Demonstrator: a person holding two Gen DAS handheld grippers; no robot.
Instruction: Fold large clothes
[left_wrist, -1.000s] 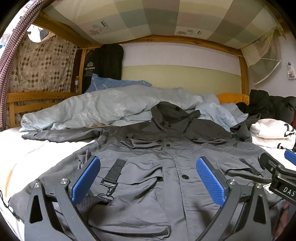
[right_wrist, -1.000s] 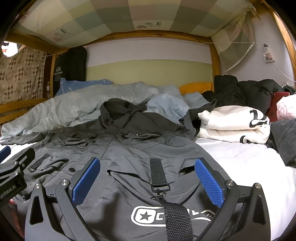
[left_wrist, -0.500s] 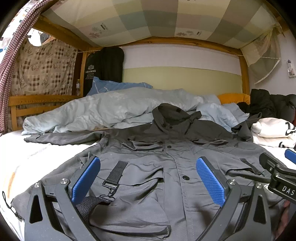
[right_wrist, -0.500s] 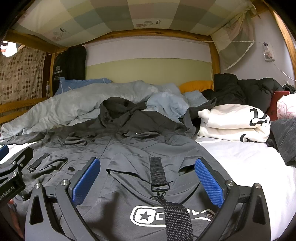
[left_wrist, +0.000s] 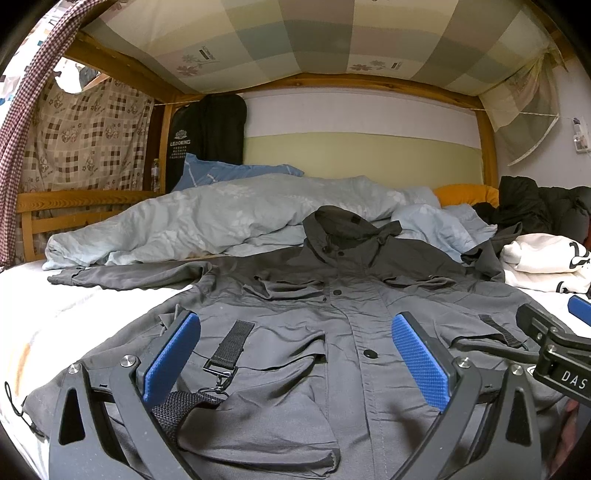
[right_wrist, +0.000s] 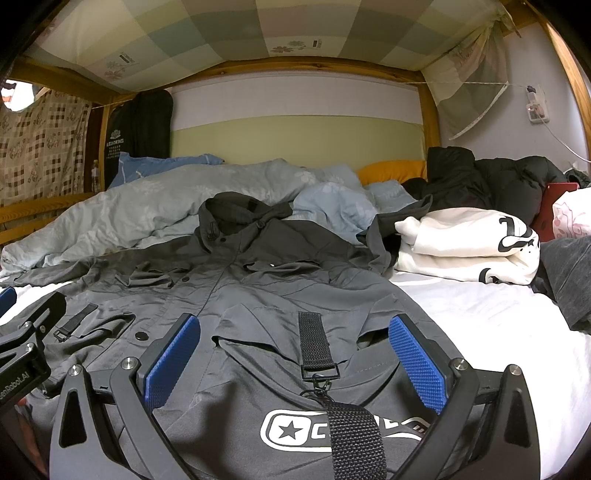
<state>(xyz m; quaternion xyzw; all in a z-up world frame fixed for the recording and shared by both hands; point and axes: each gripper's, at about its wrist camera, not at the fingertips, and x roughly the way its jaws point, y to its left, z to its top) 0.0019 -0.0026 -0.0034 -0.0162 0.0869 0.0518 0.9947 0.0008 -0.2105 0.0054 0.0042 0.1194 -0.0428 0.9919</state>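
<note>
The left gripper (left_wrist: 295, 354) hangs wide open over the lower left front of the jacket (left_wrist: 332, 295), holding nothing; the right gripper (right_wrist: 293, 356) is just as wide and as empty above the lower right front, near a strap (right_wrist: 314, 343) and a printed logo (right_wrist: 332, 430). The jacket lies face up and spread on the bed (right_wrist: 498, 325), hood (left_wrist: 343, 225) towards the duvet (left_wrist: 221, 218), one sleeve (left_wrist: 122, 275) stretched out to the left, the other bunched beside a folded white top (right_wrist: 469, 243). The step in hand looks like the first fold, so each gripper should probably take a single layer at the hem or side edge, clear of straps and pockets, and lift evenly so the cloth does not drag. Both grippers point forward along the jacket, low and level, side by side.
</note>
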